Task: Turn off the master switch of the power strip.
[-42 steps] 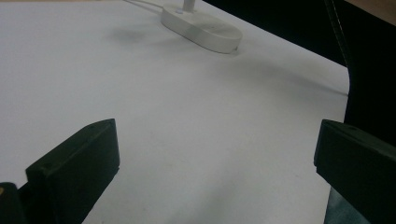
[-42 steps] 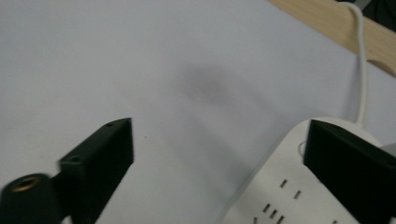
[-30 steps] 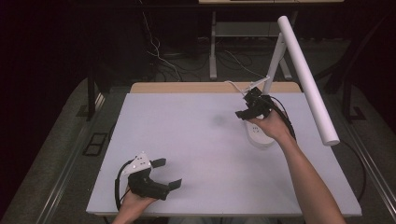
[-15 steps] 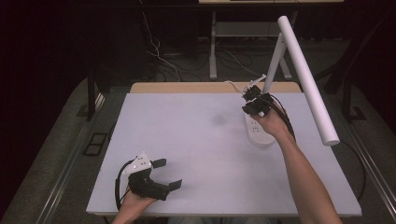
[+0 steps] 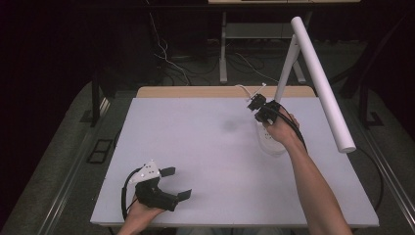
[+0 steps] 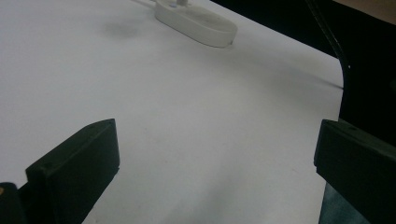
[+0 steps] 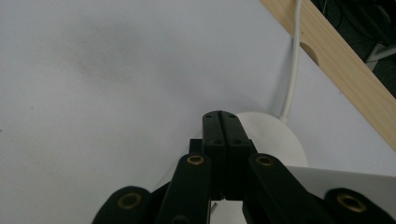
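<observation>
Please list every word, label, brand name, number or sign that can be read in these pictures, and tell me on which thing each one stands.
There is no readable text in these pictures.
The white lamp base bears a few small marks on top; they are too small and blurred to read.
The lamp tube, the white table and the right gripper carry no lettering that I can see.

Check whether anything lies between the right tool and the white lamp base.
Nothing visible does. The right tool, jaws shut together with nothing between them, is right over the white lamp base; only bare table surrounds it.
</observation>
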{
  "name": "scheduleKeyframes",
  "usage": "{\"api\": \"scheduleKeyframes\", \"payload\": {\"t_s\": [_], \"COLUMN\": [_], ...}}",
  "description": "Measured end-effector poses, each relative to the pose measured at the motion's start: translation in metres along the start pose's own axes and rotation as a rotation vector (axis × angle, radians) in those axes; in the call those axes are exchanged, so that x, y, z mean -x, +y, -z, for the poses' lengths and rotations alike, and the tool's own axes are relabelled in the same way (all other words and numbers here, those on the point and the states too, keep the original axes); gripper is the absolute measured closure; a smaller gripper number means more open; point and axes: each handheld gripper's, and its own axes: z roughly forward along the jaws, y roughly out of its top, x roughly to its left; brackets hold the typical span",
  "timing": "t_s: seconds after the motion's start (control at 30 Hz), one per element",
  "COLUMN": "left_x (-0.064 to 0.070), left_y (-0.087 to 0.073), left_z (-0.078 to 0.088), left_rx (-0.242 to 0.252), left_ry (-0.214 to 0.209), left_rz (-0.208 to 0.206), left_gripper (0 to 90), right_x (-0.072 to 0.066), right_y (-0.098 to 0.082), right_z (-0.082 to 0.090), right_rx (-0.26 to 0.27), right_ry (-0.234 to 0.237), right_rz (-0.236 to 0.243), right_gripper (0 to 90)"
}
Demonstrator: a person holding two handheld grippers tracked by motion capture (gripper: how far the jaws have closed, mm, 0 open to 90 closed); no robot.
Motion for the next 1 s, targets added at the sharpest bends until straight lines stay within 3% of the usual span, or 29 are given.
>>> {"api": "scheduleKeyframes", "payload": {"t_s": [0.23, 0.73, 1.0], "left_x": [0.0, 0.0, 0.0], "left_y": [0.0, 0.0, 0.0], "left_z": [0.001, 0.002, 0.002], "left_rx": [0.0, 0.003, 0.003], "left_ry": [0.002, 0.002, 0.004], "left_rz": [0.0, 0.0, 0.0], "left_gripper": [0.0, 0.0, 0.0], "right_x": [-0.003, -0.001, 0.003], "right_y": [0.001, -0.001, -0.004], "right_z": [-0.009, -0.024, -0.028], "right_rx": [-0.032, -0.073, -0.089], "right_ry": [-0.033, -0.085, -0.085], "right_rz": [0.019, 0.014, -0.003], "right_gripper": [89.5, 89.6, 89.6]}}
